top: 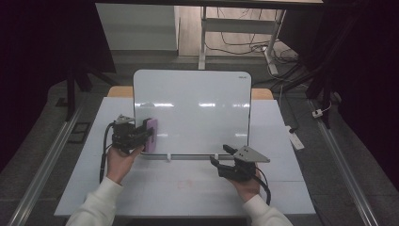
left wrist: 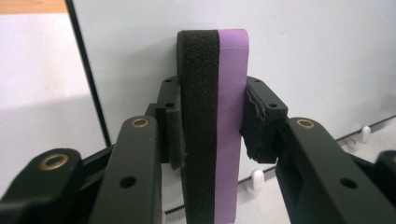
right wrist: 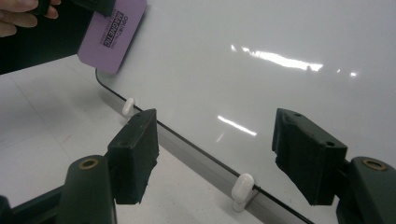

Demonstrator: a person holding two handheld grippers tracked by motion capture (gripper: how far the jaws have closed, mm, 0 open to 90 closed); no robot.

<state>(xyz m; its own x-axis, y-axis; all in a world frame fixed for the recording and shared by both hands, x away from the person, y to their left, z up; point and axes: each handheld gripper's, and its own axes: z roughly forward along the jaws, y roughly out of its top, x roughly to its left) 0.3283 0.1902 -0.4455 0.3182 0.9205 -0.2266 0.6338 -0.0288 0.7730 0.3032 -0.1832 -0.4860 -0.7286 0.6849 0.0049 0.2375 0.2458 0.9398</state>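
Observation:
A white whiteboard stands upright on the white table. My left gripper is shut on a purple eraser with a black felt side. It holds the eraser against the board's lower left part. In the left gripper view the eraser stands on edge between the pads, the felt facing the whiteboard. My right gripper is open in front of the board's bottom edge, right of centre. In the right gripper view the right gripper has nothing between its jaws, and the eraser is at the upper left.
Small white clip feet carry the board's bottom edge. A white power strip lies on the floor to the right of the table. Desk legs and cables are on the floor behind. Bare table surface lies in front of the board.

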